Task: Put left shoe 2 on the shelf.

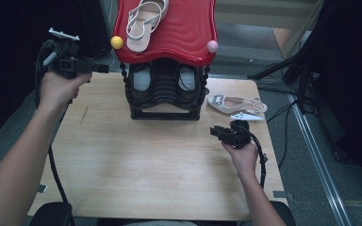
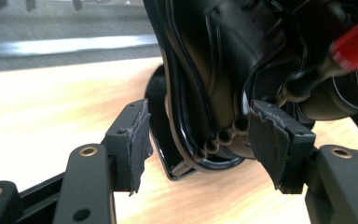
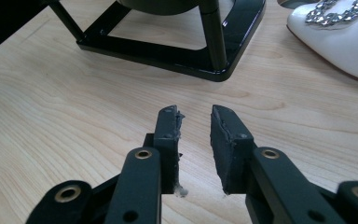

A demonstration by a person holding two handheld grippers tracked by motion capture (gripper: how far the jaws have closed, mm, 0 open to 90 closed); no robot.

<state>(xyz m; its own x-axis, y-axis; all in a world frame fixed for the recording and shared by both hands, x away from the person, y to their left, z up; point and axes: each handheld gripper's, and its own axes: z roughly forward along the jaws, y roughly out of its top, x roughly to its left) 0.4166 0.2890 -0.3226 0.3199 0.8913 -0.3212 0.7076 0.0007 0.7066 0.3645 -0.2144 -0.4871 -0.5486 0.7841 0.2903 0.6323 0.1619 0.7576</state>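
While wide-jawed left gripper (image 2: 198,140) nears glossy black leather shoe (image 2: 223,70), frame centre, low in black rack (image 1: 166,113) | stiff, slick, probably light; grip heel rim | right gripper (image 3: 195,140) narrow, empty.

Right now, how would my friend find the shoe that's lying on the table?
Find the black rack with the red top at the table's far edge. Just right of its base lies a white shoe. Unlike the strappy sandal on the red top, it has a sparkly buckle.
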